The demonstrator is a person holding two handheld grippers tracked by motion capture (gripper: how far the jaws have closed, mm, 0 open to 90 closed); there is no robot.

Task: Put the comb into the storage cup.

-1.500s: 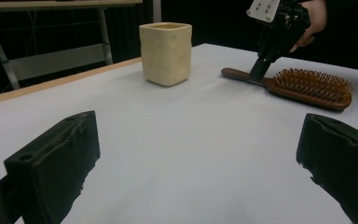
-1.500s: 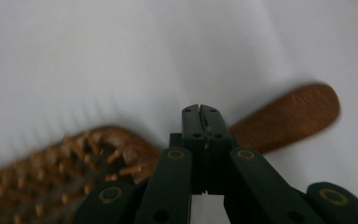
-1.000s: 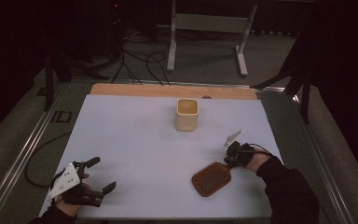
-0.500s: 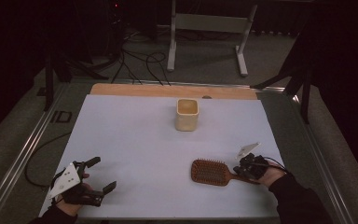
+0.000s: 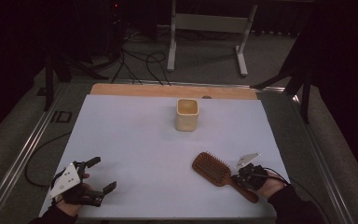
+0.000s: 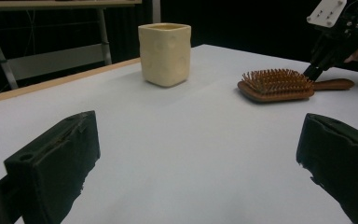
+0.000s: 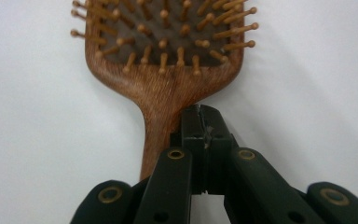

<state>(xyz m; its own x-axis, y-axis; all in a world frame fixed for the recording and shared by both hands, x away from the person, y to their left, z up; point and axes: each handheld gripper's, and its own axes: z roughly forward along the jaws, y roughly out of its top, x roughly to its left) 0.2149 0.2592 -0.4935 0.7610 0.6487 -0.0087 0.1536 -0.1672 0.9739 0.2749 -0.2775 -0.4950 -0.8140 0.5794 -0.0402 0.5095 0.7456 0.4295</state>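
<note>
A wooden paddle hairbrush [image 5: 209, 167] lies bristles up on the white table top [image 5: 135, 140] at the near right, its handle pointing to the near right corner. My right gripper [image 5: 237, 177] is shut, jaws pressed together with nothing between them. In the right gripper view its tips [image 7: 203, 116] rest against the right side of the brush [image 7: 163, 60] handle, just below the head. My left gripper [image 5: 103, 173] stands open at the near left, holding nothing. The left gripper view looks between my own open jaws [image 6: 200, 140] at the brush [image 6: 275, 84] and the right gripper [image 6: 310, 72].
A cream square cup [image 5: 187, 114] stands upright at the middle of the far half, also seen as the cup [image 6: 164, 53] ahead of the left jaws. A wooden strip [image 5: 168, 90] edges the far side. A metal stand [image 5: 205, 23] and cables sit on the floor beyond.
The brush has swung round on the table: its handle went from pointing far right to near right. My right gripper moved toward the near edge with the handle. The left gripper stayed put.
</note>
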